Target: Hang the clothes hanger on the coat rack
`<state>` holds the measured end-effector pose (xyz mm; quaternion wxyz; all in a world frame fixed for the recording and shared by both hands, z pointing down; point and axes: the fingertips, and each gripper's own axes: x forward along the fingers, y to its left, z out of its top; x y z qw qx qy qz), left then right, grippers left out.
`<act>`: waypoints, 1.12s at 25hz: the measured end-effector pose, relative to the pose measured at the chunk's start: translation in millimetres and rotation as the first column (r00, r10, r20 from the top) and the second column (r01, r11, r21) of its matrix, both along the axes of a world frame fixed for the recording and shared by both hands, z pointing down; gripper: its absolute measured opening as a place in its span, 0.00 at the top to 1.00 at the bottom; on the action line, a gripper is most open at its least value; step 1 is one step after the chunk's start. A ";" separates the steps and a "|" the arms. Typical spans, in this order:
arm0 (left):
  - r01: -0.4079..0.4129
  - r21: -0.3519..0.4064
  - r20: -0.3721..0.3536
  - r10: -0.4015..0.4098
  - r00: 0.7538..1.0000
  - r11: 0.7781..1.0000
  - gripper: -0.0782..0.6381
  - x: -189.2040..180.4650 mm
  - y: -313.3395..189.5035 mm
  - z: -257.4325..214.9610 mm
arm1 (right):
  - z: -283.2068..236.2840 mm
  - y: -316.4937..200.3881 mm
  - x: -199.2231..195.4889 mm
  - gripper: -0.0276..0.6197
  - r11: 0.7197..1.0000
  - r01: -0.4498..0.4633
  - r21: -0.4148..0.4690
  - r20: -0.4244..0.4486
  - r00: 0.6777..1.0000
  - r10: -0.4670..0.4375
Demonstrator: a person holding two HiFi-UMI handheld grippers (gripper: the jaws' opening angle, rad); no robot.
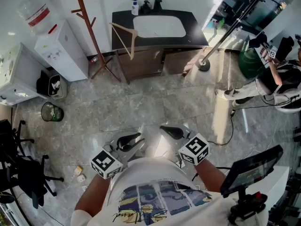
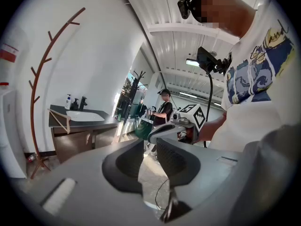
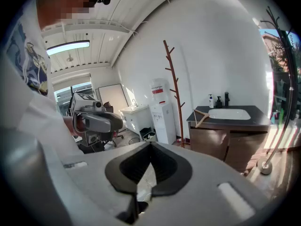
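Head view: red-labelled bottle [image 1: 34, 11] near coat rack [image 1: 89, 27]

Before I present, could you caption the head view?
Left gripper and right gripper empty; hanger rests on vanity beside coat rack.

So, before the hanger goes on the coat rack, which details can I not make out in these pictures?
- Hanger: its hook is too small in every view, so how it stays at the corner of the counter is unclear.
- Coat rack: its top is cut off by the head view's upper edge.
- Bottles: labels too small to read.
- Round bin: contents too dark and small in the head view.
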<state>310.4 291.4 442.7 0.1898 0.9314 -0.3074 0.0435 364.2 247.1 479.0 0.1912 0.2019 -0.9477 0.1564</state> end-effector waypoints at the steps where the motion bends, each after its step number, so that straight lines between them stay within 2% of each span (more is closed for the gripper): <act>1: 0.006 -0.004 0.005 -0.006 1.000 1.000 0.77 4.5 4.2 1.7 | -0.1 4.2 4.9 0.96 1.000 0.004 0.001 0.003 1.000 -0.004; 8: 0.045 -0.022 0.021 -0.044 0.999 0.999 0.77 27.8 19.2 8.1 | 2.0 19.4 31.6 0.96 1.000 0.016 0.006 0.021 1.000 -0.016; 14: 0.062 -0.028 0.034 -0.061 0.998 0.998 0.77 33.6 16.3 3.7 | 7.1 13.8 45.6 0.96 1.000 -0.012 -0.026 0.052 0.999 0.014; 21: 0.042 -0.044 0.023 -0.041 0.999 0.998 0.77 8.7 -17.1 14.6 | 19.7 -26.1 27.5 0.95 0.997 -0.061 -0.047 0.051 0.997 0.064; 28: -0.015 0.014 0.003 0.015 1.000 1.000 0.77 -35.1 -96.7 -2.1 | 28.2 -105.6 -13.4 0.87 0.985 -0.163 -0.052 0.001 0.987 0.163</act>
